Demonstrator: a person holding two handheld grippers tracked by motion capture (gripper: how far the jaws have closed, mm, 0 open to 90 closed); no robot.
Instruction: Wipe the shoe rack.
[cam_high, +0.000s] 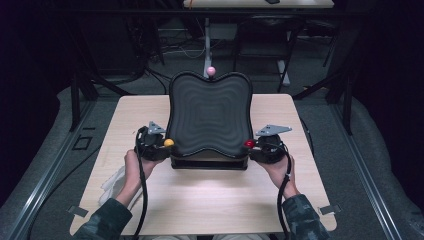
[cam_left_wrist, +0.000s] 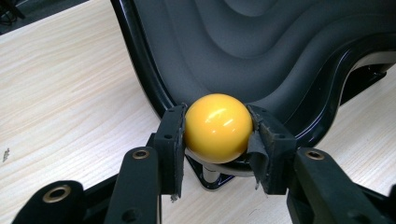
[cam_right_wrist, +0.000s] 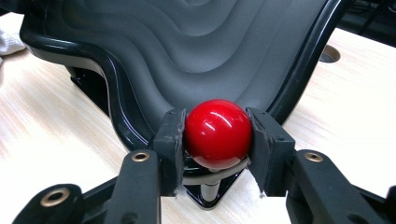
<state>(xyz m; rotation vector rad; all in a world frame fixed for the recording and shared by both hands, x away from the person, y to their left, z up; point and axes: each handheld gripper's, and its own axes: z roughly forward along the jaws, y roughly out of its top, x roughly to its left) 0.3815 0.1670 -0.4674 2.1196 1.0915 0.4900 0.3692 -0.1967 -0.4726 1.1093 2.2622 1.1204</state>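
Black ridged board (cam_high: 209, 116), wavy-edged, its face stepped in concentric contours, set tilted on a dark base (cam_high: 210, 163) at the middle of the pale wood surface (cam_high: 210, 200); its far edge stands higher than the near edge. Yellow knob (cam_high: 169, 142), glossy and round, on a short metal stem at the board's near left corner; in the left tool view the knob (cam_left_wrist: 218, 127) sits between the two black jaws, both pads pressed against its sides. Left tool (cam_high: 161, 143): closed on the yellow knob, held in the person's left hand (cam_high: 133, 167), cable trailing toward the near edge. Red knob (cam_high: 249, 143), same form, at the board's near right corner; in the right tool view the knob (cam_right_wrist: 218, 133) is gripped likewise, pads touching both sides, stem and mounting bracket visible beneath. Right tool (cam_high: 257, 145): closed on the red knob, held in the right hand (cam_high: 281, 167), grey three-cornered plate on top. Pink knob (cam_high: 211, 70) at the middle of the board's far edge, well apart from both tools. White cloth (cam_high: 114, 186) on the surface near the left forearm, partly hidden by it. Sleeves in a camouflage pattern enter from the near edge.
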